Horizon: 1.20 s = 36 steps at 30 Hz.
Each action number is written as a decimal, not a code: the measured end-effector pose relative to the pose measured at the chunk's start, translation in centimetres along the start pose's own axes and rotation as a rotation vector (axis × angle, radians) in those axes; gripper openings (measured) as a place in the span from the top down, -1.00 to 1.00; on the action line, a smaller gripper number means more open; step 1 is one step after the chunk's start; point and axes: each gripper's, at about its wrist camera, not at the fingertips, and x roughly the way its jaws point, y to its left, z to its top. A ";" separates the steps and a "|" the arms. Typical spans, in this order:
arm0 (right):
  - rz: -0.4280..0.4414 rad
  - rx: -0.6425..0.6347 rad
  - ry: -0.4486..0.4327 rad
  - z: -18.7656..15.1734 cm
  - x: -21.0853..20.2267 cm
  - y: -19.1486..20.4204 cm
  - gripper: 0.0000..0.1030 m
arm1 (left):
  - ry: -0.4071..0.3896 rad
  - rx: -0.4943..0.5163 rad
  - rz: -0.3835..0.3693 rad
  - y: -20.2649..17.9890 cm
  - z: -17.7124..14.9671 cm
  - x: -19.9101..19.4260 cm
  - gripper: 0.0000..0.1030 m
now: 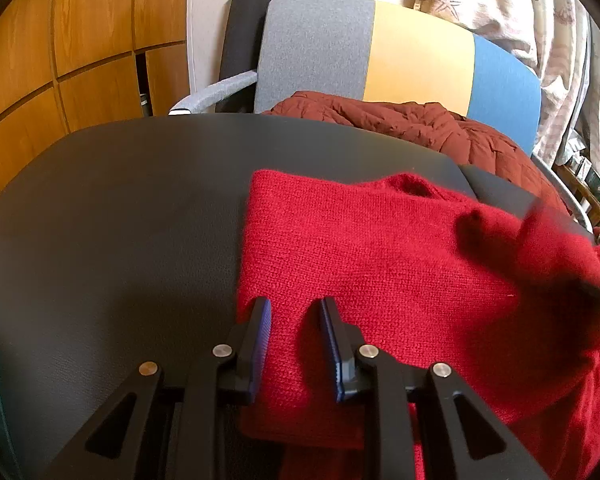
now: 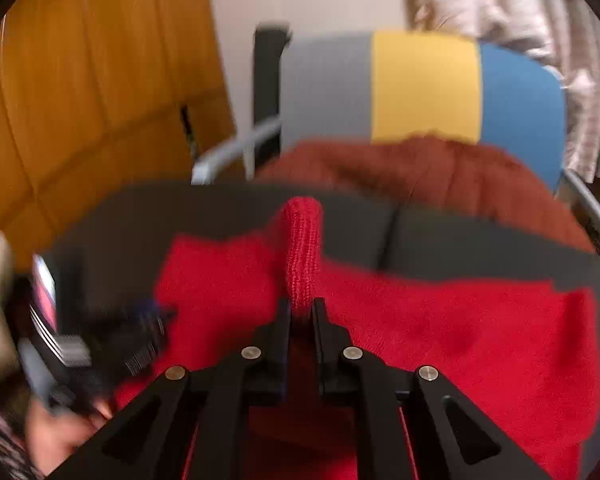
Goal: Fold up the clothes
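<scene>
Red knit fills the near ground of both views — a sweater (image 1: 380,264) spread on the dark table (image 1: 120,208), its body running crosswise from the left hand's side to the right's. Nearest the left camera, the left gripper (image 1: 294,312) has the sweater's near-left edge between its blue pads (image 1: 263,336); the pads stand a little apart with cloth bunched between them, and I judge them to be pinching it, since the fabric puckers at each pad.

From the right camera, the right gripper (image 2: 301,306) is clamped on a narrow roll of the same knit (a sleeve or a gathered edge, the blur will not let me say which), which sticks up and away from the jaws toward the far edge of the table. The left gripper appears there too, low at the left, blurred.

So the relation that counts: the held roll lies ahead of the right jaws, over the body of the sweater, while the left hand anchors the near-left corner. The fold, as I judge it, has to carry the right hand's piece across toward the left — the right hand is the one to travel.

Beyond the table stands a chair (image 1: 320,52) in grey, yellow and blue, with a dark-red quilted coat (image 1: 400,120) heaped on its seat.
</scene>
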 end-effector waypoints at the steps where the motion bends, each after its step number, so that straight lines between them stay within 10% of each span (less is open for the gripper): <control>1: 0.003 -0.007 0.041 -1.1 1.3 0.3 0.69 | 0.000 -0.002 -0.001 0.0 0.0 0.0 0.52; 7: 0.132 0.206 -0.030 -5.1 -2.1 -4.9 0.38 | 0.026 -0.022 -0.072 0.6 0.5 -0.2 0.47; 14: 0.057 0.481 -0.087 -9.4 -7.2 -15.2 0.35 | 0.009 -0.043 -0.294 -1.1 2.5 -3.7 0.45; 22: 0.075 0.880 -0.166 -13.4 -9.9 -23.8 -0.13 | 0.196 -0.119 -0.428 -4.9 2.1 0.5 0.44; 25: 0.117 1.004 -0.184 -14.0 -9.1 -25.7 -0.13 | 0.114 -0.165 -0.461 -4.2 0.8 0.6 0.44; 29: 0.129 1.079 -0.188 -13.5 -8.0 -27.1 0.01 | 0.066 -0.209 -0.523 -3.3 -0.5 0.6 0.44; 31: 0.128 1.095 -0.184 -13.2 -7.8 -27.8 0.82 | 0.065 -0.223 -0.540 -3.0 -0.6 0.9 0.44; 36: -0.049 0.945 -0.206 -11.0 -10.1 -28.0 0.82 | 0.060 -0.172 -0.513 -4.2 -0.6 0.9 0.44</control>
